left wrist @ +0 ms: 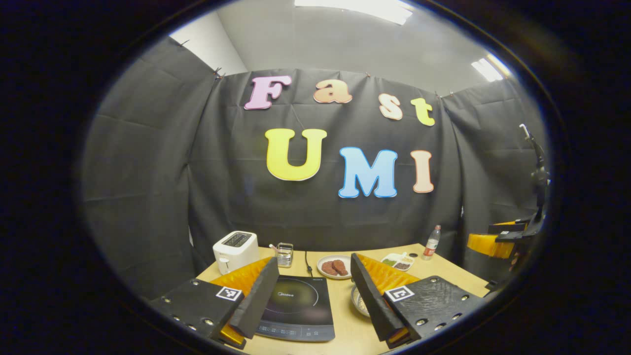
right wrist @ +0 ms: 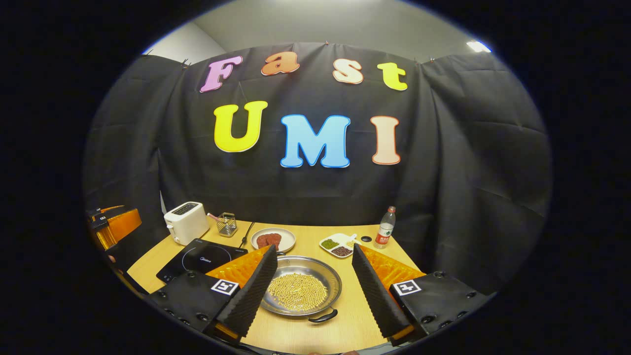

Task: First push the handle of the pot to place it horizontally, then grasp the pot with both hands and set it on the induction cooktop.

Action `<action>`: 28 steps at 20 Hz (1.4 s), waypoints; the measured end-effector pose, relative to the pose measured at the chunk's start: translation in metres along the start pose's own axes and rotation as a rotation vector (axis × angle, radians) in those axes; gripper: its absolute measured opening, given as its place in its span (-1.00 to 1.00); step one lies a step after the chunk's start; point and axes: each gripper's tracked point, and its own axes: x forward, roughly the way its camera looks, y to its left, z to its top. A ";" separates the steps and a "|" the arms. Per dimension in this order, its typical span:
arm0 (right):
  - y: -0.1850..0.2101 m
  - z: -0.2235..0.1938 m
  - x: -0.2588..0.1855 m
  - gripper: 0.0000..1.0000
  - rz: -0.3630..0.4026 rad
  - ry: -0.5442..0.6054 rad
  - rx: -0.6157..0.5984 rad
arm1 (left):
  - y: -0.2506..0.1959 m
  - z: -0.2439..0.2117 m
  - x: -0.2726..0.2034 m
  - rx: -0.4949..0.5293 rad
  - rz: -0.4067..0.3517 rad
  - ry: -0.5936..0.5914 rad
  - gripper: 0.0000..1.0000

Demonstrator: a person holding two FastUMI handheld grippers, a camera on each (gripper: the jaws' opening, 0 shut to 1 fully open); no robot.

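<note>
A shallow steel pot [right wrist: 300,288] holding yellow beans sits on the wooden table [right wrist: 374,261], with a dark handle [right wrist: 323,315] on its near rim. My right gripper [right wrist: 313,249] hangs open above and in front of it, one finger on each side. Left of the pot lies the black induction cooktop [right wrist: 202,259]. My left gripper [left wrist: 314,261] is open over the cooktop [left wrist: 296,305], and the pot's rim [left wrist: 359,301] peeks out beside its right finger. The right gripper [left wrist: 495,241] shows at the far right edge, the left gripper [right wrist: 111,227] at the far left edge.
Along the back stand a white toaster [right wrist: 186,222], a small wire holder [right wrist: 227,224], a plate of meat [right wrist: 272,239], a divided dish of beans [right wrist: 337,245] and a water bottle [right wrist: 385,228]. The cooktop's cord [right wrist: 246,232] runs back toward the wall.
</note>
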 end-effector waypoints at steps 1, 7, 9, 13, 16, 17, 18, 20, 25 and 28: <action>0.006 -0.004 0.004 0.94 0.022 0.026 -0.007 | 0.004 0.000 0.001 -0.006 0.003 -0.001 0.73; 0.045 -0.044 0.015 0.60 0.152 0.200 -0.055 | 0.038 -0.010 -0.007 -0.002 0.059 0.004 0.79; 0.052 -0.056 0.018 0.25 0.176 0.254 -0.061 | 0.045 -0.015 -0.012 -0.022 0.072 0.016 0.73; 0.063 -0.078 0.019 -0.58 0.221 0.333 -0.074 | 0.055 -0.025 -0.017 -0.021 0.094 0.050 0.78; 0.069 -0.103 0.024 -0.92 0.275 0.403 -0.083 | 0.052 -0.020 -0.018 0.005 0.107 0.058 0.73; 0.068 -0.108 0.021 -0.93 0.294 0.431 -0.084 | 0.049 -0.018 -0.019 0.017 0.107 0.060 0.73; 0.067 -0.116 0.023 -0.95 0.317 0.458 -0.086 | 0.044 -0.020 -0.017 0.029 0.106 0.066 0.73; 0.062 -0.139 0.025 -0.96 0.346 0.526 -0.063 | 0.035 -0.026 -0.016 0.046 0.101 0.088 0.79; 0.044 -0.189 0.032 -0.96 0.374 0.634 -0.070 | -0.001 -0.032 -0.006 0.074 0.094 0.138 0.78; 0.029 -0.215 0.040 -0.96 0.375 0.686 -0.065 | -0.025 -0.032 0.005 0.078 0.092 0.144 0.79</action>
